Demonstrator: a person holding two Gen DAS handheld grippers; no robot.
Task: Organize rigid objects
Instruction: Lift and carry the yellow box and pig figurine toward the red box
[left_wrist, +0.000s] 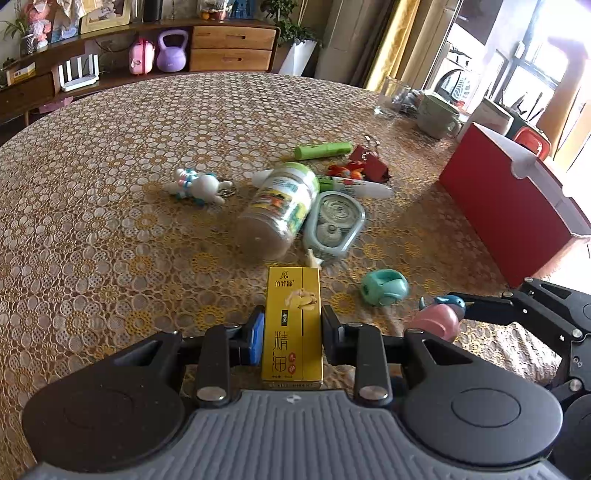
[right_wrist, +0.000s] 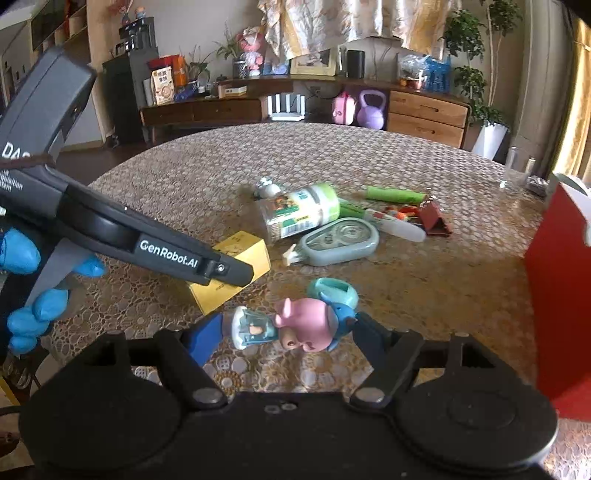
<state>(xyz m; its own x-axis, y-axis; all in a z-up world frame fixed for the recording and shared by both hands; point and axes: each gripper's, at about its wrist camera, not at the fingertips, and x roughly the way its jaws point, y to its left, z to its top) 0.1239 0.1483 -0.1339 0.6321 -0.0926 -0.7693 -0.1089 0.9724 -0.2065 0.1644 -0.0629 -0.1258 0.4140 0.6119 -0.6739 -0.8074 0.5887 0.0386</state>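
My left gripper is shut on a yellow box with Chinese lettering, held just above the table; the box also shows in the right wrist view under the left gripper's finger. My right gripper is shut on a pink pig figurine in blue clothes, which also shows in the left wrist view. A red bin with a white rim stands at the table's right edge; it also shows in the right wrist view.
On the round lace-covered table lie a clear jar on its side, a grey correction tape, a teal ring-shaped thing, a white bunny toy, a green tube, a white pen, a red clip, a mug.
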